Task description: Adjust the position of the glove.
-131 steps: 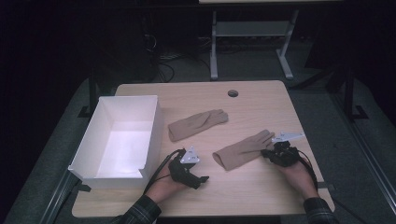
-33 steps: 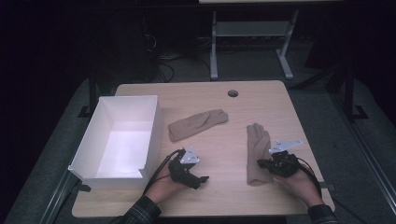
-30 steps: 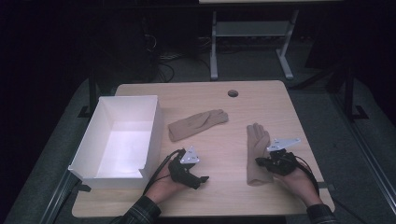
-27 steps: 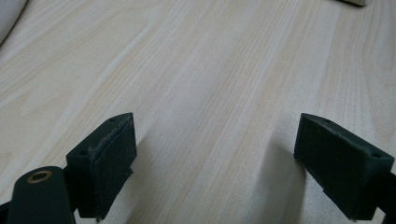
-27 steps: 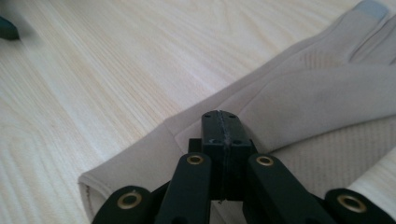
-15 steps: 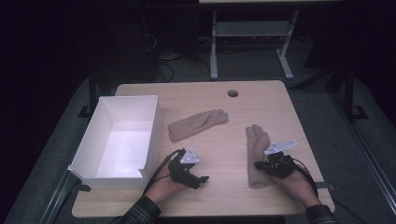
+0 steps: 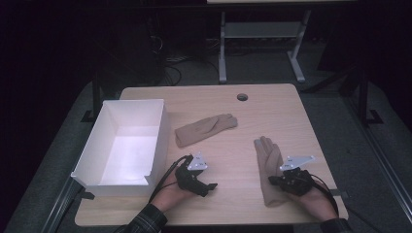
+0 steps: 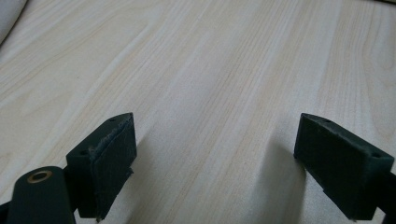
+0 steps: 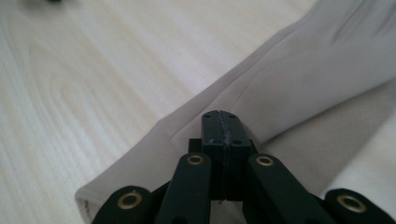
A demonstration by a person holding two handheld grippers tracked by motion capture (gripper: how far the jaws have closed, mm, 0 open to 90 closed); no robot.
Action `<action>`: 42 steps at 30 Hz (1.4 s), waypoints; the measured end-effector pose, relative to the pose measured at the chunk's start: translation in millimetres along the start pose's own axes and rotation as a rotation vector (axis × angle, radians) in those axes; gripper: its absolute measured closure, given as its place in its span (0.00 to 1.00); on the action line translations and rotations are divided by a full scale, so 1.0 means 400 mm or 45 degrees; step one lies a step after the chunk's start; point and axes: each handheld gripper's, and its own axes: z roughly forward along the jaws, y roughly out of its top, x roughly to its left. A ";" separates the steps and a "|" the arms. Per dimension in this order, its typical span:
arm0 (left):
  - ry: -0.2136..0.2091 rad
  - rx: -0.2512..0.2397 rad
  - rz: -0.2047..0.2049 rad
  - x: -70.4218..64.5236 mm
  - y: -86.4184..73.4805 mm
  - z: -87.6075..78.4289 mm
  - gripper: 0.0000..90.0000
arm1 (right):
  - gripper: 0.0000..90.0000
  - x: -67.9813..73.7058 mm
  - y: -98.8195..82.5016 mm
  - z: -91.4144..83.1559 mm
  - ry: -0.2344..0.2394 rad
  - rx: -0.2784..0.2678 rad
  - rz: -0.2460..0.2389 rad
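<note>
Two tan gloves lie on the wooden table [image 7: 228, 160]. One glove [image 7: 205, 128] rests flat near the middle, beside the box. The other glove [image 7: 268, 165] lies lengthwise at the right, fingers pointing away from me. My right gripper [image 7: 273, 180] is shut on this glove near its cuff. In the right gripper view its jaws [image 9: 220, 122] are pressed together on the pale fabric [image 9: 303, 74]. My left gripper [image 7: 210, 187] rests by the near edge, right of the box and pointing right. Its jaws [image 8: 215, 158] stand wide open over bare wood.
An empty white box [image 7: 92, 155] stands at the table's left side, close to the left hand. A round cable hole [image 7: 242, 96] sits at the far edge. Beyond the table stand a metal frame [image 7: 262, 34] and dark floor.
The right gripper first swung the right glove round so it lies lengthwise. It has since slid slightly toward the near edge, dragging the glove along. The left gripper has stayed put.
</note>
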 end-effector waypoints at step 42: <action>0.005 0.045 -0.023 -0.001 0.021 -0.004 0.31 | 0.19 -0.291 -0.040 0.032 -0.428 -0.167 0.366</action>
